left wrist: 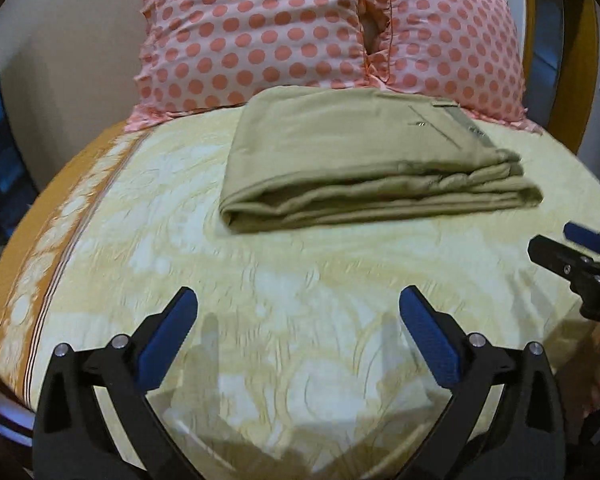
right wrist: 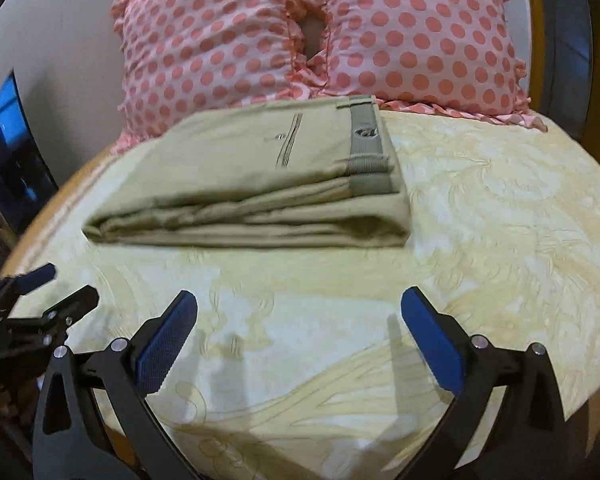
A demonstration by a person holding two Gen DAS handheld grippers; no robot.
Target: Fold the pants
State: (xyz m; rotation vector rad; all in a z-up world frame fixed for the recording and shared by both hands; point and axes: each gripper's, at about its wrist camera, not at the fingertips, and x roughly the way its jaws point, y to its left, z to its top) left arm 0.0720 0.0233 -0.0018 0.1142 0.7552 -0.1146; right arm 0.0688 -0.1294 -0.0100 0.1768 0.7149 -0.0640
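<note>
Khaki pants [left wrist: 364, 160] lie folded in a neat stack on the bed, close to the pillows; in the right wrist view the pants [right wrist: 252, 184] show the waistband on top at the right end. My left gripper [left wrist: 298, 300] is open and empty, above the sheet in front of the stack. My right gripper [right wrist: 298, 300] is open and empty too, in front of the stack's right part. The right gripper also shows at the right edge of the left wrist view [left wrist: 572, 248], and the left gripper at the left edge of the right wrist view [right wrist: 48, 284].
Two pink polka-dot pillows [left wrist: 320, 28] lean at the head of the bed behind the pants. A yellow patterned sheet [left wrist: 300, 280] with an orange border [left wrist: 40, 264] on the left covers the bed. A wooden headboard [left wrist: 572, 60] stands at the right.
</note>
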